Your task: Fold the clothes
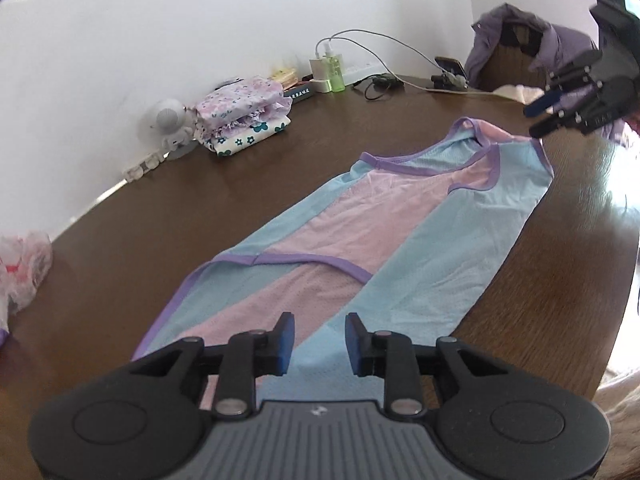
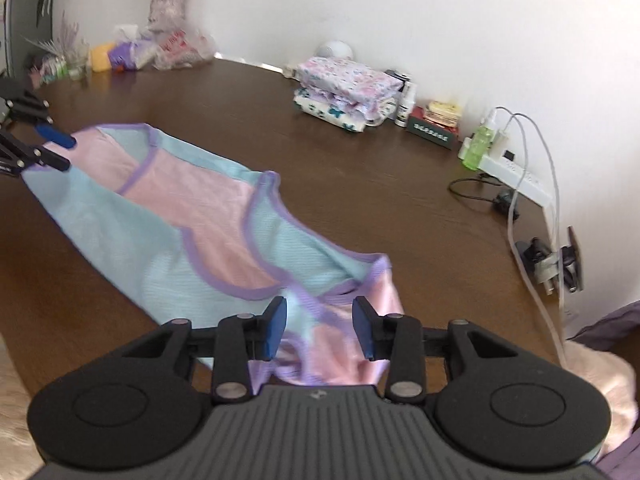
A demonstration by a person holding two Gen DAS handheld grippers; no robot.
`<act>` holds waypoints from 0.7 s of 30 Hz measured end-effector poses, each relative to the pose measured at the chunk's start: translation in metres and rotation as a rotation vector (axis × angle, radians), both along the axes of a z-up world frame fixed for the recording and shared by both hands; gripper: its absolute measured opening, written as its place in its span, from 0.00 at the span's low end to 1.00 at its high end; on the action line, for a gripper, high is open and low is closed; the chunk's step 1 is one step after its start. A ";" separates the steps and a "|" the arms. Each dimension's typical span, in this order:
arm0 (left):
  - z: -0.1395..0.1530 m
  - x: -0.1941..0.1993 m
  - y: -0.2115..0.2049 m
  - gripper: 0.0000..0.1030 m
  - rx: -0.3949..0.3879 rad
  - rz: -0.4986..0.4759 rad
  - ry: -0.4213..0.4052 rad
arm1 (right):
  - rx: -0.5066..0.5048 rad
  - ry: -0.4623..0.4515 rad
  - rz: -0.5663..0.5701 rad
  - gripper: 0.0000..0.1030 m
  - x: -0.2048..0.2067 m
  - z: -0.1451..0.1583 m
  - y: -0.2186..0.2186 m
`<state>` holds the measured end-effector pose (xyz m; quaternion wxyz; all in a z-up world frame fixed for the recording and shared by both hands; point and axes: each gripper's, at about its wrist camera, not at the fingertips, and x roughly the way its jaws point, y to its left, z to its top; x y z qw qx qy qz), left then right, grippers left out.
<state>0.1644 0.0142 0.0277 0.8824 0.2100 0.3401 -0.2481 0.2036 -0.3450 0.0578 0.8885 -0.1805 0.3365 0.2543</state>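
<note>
A sleeveless top (image 1: 400, 236) in light blue and pink with purple trim lies flat and stretched along the brown table (image 1: 200, 208). My left gripper (image 1: 320, 344) is open just above its hem end. My right gripper (image 2: 320, 328) is open over the shoulder-strap end of the top (image 2: 192, 208). Each gripper shows in the other's view: the right one (image 1: 544, 118) at the far collar end, the left one (image 2: 54, 152) at the far hem corner. Neither holds cloth.
A stack of folded floral clothes (image 1: 240, 120) sits by the wall, with a small white fan (image 1: 168, 120), a green bottle (image 1: 336, 76), a power strip (image 2: 516, 172) with cables, and a phone stand (image 2: 560, 264). A plastic bag (image 1: 24, 268) lies left. A purple jacket (image 1: 520, 44) hangs on a chair.
</note>
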 end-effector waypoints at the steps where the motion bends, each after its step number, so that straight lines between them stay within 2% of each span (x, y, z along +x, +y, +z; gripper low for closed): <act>1: -0.002 -0.001 0.002 0.24 -0.018 0.012 0.013 | 0.019 0.002 0.016 0.32 -0.004 -0.003 0.004; 4: -0.014 -0.006 0.007 0.09 -0.058 0.037 0.054 | 0.044 0.000 0.094 0.27 -0.013 -0.015 0.022; 7: -0.023 -0.010 0.012 0.09 -0.059 0.071 0.069 | 0.017 -0.028 0.056 0.25 -0.012 -0.025 0.028; 9: -0.026 -0.012 0.018 0.09 -0.066 0.089 0.077 | 0.038 -0.056 0.002 0.25 -0.010 -0.023 0.020; 12: -0.031 -0.010 0.025 0.10 -0.069 0.108 0.078 | 0.066 -0.038 -0.037 0.25 -0.004 -0.025 0.007; 15: -0.033 -0.007 0.032 0.10 -0.084 0.125 0.079 | 0.006 -0.006 -0.079 0.22 0.002 -0.041 0.005; 17: -0.033 -0.007 0.035 0.10 -0.088 0.135 0.076 | 0.001 0.023 -0.115 0.20 0.008 -0.050 0.000; 20: -0.032 -0.009 0.042 0.11 -0.095 0.155 0.074 | 0.071 0.045 -0.146 0.20 0.009 -0.052 -0.014; 21: -0.030 -0.011 0.047 0.12 -0.102 0.167 0.073 | 0.066 0.045 -0.147 0.20 0.007 -0.052 -0.014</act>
